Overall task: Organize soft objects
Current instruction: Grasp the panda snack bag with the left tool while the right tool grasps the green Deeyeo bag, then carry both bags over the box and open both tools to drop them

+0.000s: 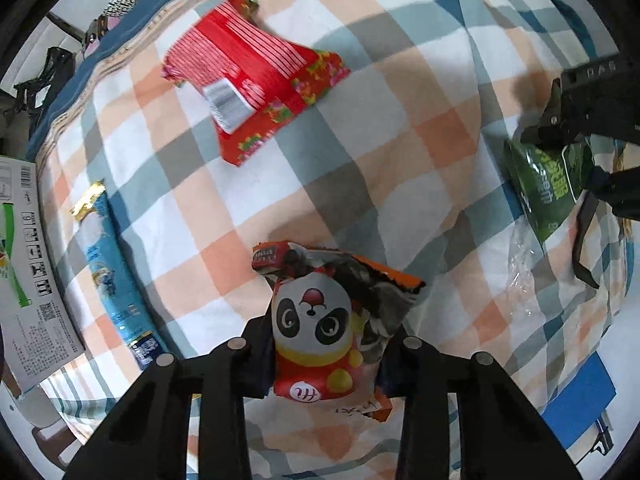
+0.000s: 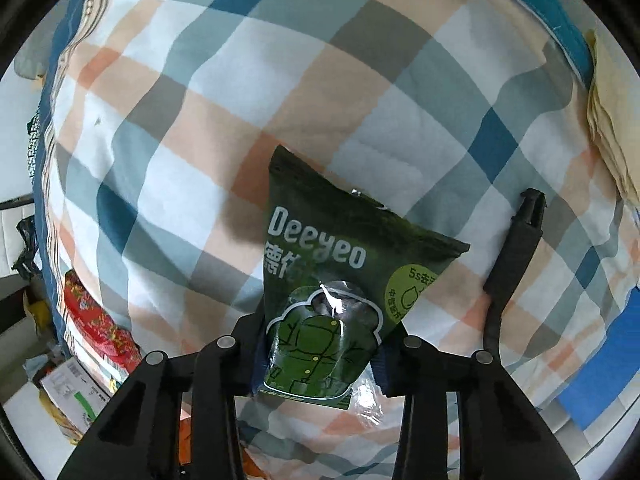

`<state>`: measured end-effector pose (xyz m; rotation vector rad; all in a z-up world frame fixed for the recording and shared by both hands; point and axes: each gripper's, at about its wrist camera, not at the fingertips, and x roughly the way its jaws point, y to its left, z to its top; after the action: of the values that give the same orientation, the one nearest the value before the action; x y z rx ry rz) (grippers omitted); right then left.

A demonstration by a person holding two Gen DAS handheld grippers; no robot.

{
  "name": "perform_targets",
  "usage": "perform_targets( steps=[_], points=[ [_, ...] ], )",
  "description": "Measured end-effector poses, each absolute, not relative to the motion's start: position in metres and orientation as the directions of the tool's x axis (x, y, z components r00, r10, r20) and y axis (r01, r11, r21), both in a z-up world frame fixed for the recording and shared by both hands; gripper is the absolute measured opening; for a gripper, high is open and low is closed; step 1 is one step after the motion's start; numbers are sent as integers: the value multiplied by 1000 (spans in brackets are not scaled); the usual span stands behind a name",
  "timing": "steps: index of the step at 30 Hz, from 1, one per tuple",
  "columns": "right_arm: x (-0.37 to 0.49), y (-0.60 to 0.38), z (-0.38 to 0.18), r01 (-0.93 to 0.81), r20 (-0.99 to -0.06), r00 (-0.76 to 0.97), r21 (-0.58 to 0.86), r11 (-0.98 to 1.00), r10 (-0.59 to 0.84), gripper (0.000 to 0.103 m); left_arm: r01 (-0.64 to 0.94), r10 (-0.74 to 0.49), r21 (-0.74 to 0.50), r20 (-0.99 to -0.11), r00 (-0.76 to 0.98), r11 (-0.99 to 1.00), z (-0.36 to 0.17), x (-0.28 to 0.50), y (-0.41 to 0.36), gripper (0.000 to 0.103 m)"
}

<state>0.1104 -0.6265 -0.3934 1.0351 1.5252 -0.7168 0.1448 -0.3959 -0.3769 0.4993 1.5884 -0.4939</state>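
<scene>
My left gripper (image 1: 324, 364) is shut on a panda-print snack bag (image 1: 320, 328) and holds it just above the checked bedspread (image 1: 400, 120). My right gripper (image 2: 320, 360) is shut on a dark green Deeyeo wipes pack (image 2: 332, 272) over the same bedspread (image 2: 200, 120). The green pack also shows in the left wrist view (image 1: 548, 188) at the far right, held by the right gripper (image 1: 592, 120). A red striped packet (image 1: 248, 72) lies on a red floral packet (image 1: 280, 116) farther up the bed. A blue packet (image 1: 116, 272) lies at the left.
A white printed cardboard box (image 1: 24, 264) sits at the bed's left edge. A black strap (image 2: 516, 264) lies on the bedspread to the right of the green pack. Clear plastic wrap (image 1: 524, 276) lies at the right. Folded yellowish cloth (image 2: 608, 120) sits at the far right.
</scene>
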Motion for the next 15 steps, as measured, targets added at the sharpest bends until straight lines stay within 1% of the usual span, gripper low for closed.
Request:
perform_targets(
  steps=[6, 10, 15],
  points=[
    [118, -604, -369, 872, -978, 18, 116, 475, 207, 41, 560, -27, -48, -999, -46, 827, -347, 157, -374, 33],
    [116, -588, -345, 839, -979, 54, 151, 523, 196, 40, 540, -83, -82, -996, -23, 837, -315, 164, -356, 33],
    [112, -558, -310, 769, -975, 110, 206, 605, 193, 40, 510, -161, -125, -987, 26, 851, -262, 166, -313, 33]
  ],
)
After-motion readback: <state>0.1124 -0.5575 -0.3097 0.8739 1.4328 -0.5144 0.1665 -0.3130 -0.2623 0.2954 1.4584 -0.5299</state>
